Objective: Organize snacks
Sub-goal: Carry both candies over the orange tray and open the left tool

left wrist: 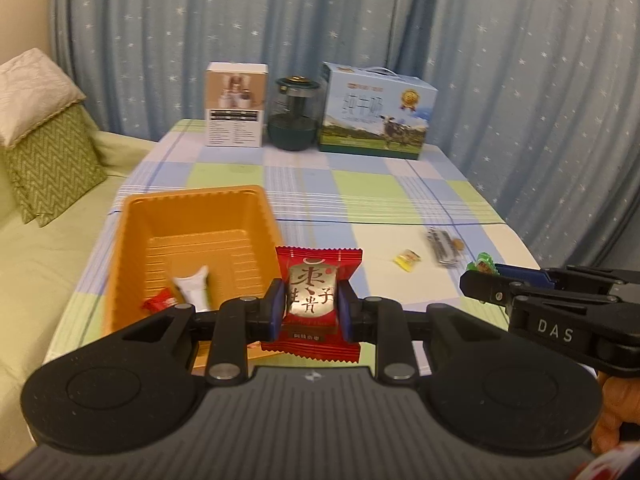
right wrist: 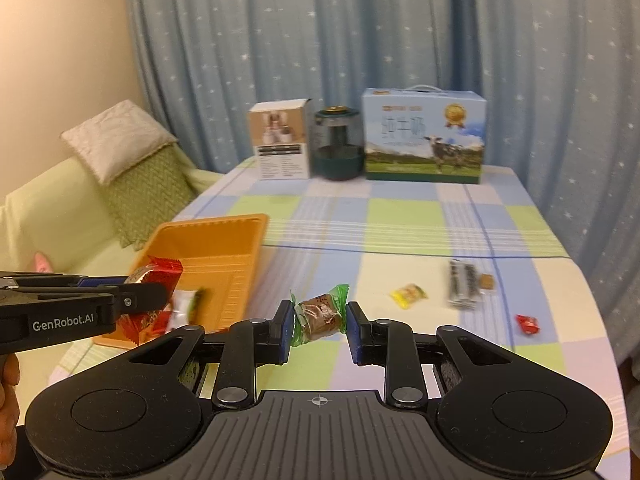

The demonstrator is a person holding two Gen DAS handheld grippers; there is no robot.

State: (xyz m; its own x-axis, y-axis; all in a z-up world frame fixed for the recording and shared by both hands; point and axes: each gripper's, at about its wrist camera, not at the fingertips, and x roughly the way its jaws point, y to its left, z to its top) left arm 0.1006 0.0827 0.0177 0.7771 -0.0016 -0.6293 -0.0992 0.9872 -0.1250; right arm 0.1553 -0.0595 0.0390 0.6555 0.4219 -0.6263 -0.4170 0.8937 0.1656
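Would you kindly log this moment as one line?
left gripper: shut on red foil snack packet | right gripper: shut on green-wrapped brown candy | orange plastic tray: holds snacks

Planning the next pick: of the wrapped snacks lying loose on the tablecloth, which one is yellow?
The small yellow-wrapped candy, lying between the right gripper's green-wrapped sweet and the dark striped packet; the red candy lies farther right.

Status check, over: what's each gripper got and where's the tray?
Left gripper shut on red packet. Right gripper shut on green-wrapped candy. Orange tray ahead-left, two snacks inside. Path clear; yellow candy on table.
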